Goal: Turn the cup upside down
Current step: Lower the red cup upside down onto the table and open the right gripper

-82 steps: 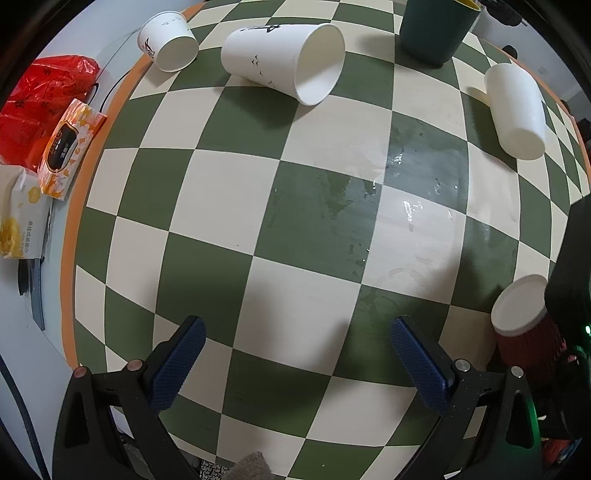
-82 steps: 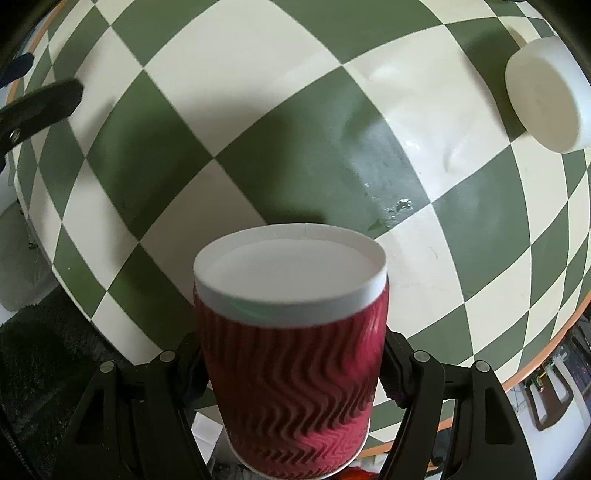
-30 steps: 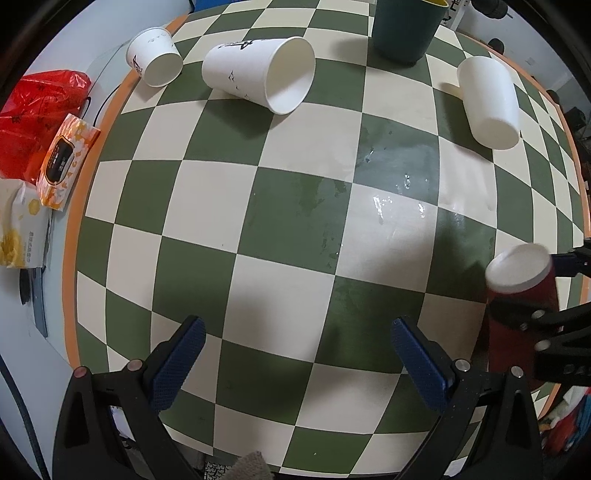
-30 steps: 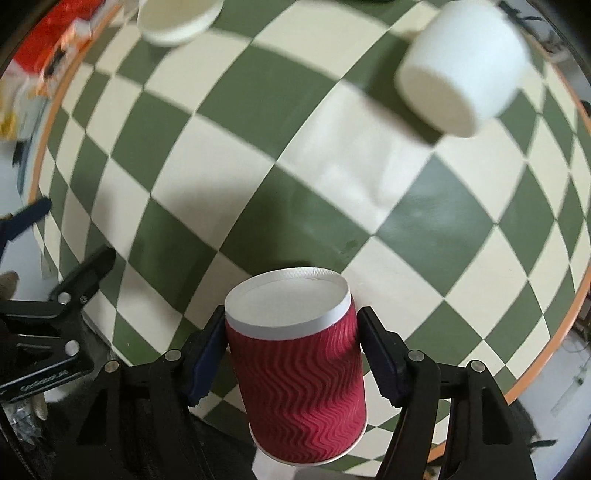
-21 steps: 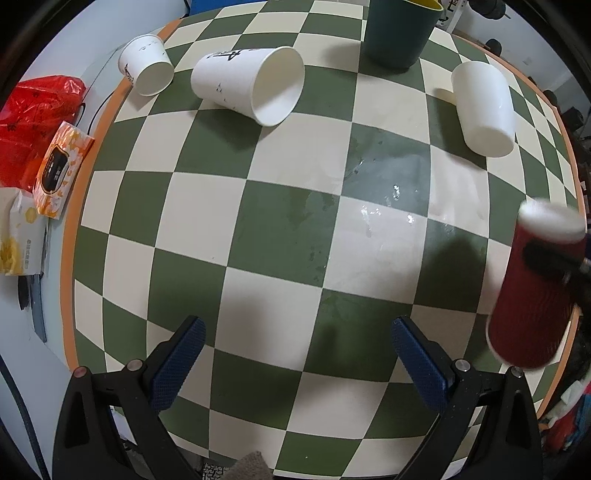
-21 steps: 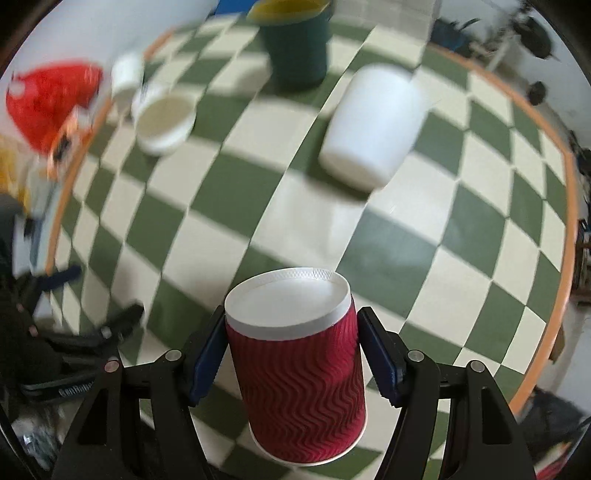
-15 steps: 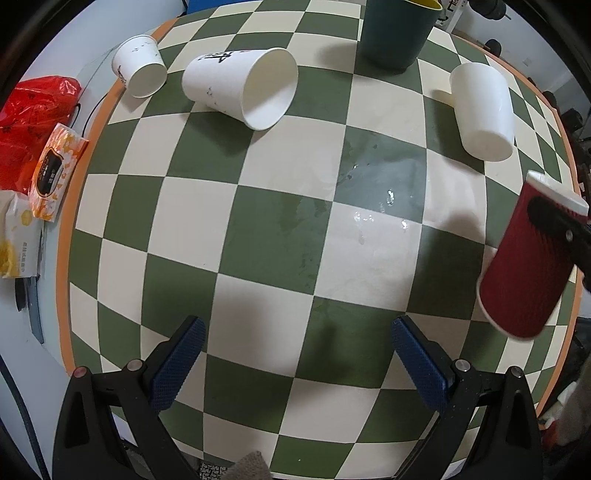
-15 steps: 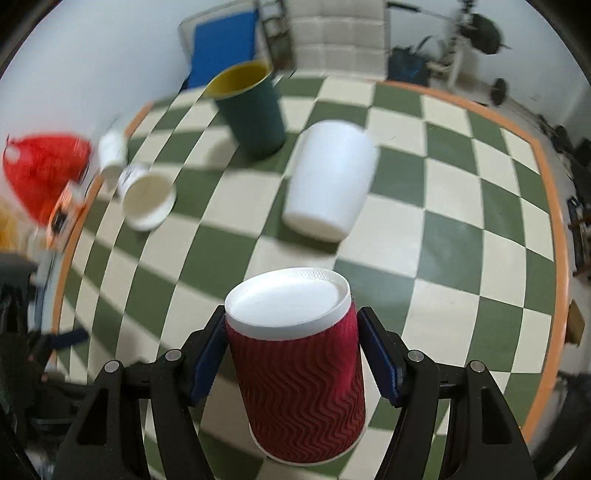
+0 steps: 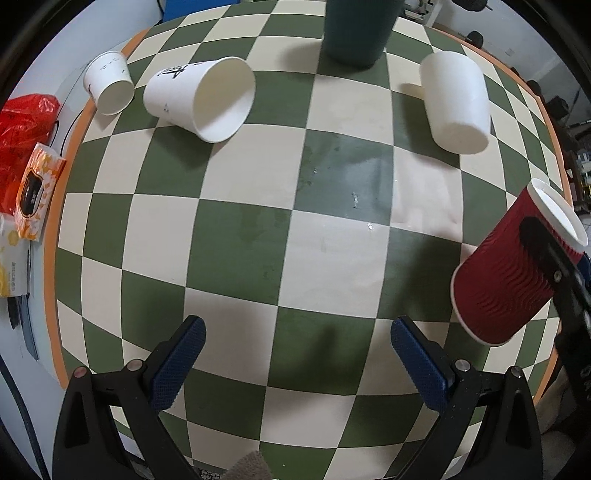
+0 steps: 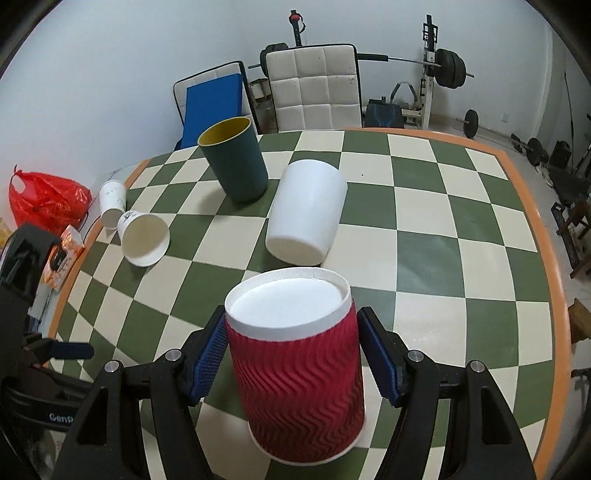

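My right gripper (image 10: pixel 295 365) is shut on a red ribbed paper cup (image 10: pixel 299 354), its blue pads pressed on both sides. The cup's white recessed bottom faces the camera and its wide rim points toward me. In the left wrist view the same red cup (image 9: pixel 513 273) hangs tilted above the table's right edge, wide rim low and to the left, with a black finger (image 9: pixel 554 262) across it. My left gripper (image 9: pixel 295 354) is open and empty above the near part of the checkered table (image 9: pixel 258 221).
A large white paper cup (image 9: pixel 201 98) and a small one (image 9: pixel 109 83) lie on their sides at far left. A white cup (image 9: pixel 456 101) lies at far right, a dark green cup (image 9: pixel 358 29) stands behind. Red bag (image 9: pixel 22 125) and tissue packs (image 9: pixel 37 184) sit left.
My right gripper has lifted the red cup off the table and swung it up and round; its view went from looking down at the table to looking across it. The left gripper has risen a little.
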Tool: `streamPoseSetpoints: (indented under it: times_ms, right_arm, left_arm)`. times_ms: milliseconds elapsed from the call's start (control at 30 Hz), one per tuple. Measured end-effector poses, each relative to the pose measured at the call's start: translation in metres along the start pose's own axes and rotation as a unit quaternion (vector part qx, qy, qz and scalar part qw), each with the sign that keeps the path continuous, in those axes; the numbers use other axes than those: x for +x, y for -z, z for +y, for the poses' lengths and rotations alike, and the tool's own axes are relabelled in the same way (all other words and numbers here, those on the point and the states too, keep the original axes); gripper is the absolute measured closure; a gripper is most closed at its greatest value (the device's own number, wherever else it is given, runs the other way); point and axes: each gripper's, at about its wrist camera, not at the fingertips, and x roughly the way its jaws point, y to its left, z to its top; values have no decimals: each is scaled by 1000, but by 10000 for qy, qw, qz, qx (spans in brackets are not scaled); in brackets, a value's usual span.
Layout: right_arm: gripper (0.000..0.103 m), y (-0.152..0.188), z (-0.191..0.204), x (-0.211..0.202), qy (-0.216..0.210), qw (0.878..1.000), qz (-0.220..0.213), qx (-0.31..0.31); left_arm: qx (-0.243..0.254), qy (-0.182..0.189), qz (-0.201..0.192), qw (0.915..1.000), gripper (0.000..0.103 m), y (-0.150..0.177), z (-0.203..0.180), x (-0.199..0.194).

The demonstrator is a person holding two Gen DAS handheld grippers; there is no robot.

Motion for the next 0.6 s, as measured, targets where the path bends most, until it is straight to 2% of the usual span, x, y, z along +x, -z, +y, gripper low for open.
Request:
streamPoseSetpoints:
  times_ms: [600]
  right_arm:
    - [31,28,8,-18,194,9994,262,-85]
  left_arm:
    - [235,-2,-132,9996,0,16,-6,-10]
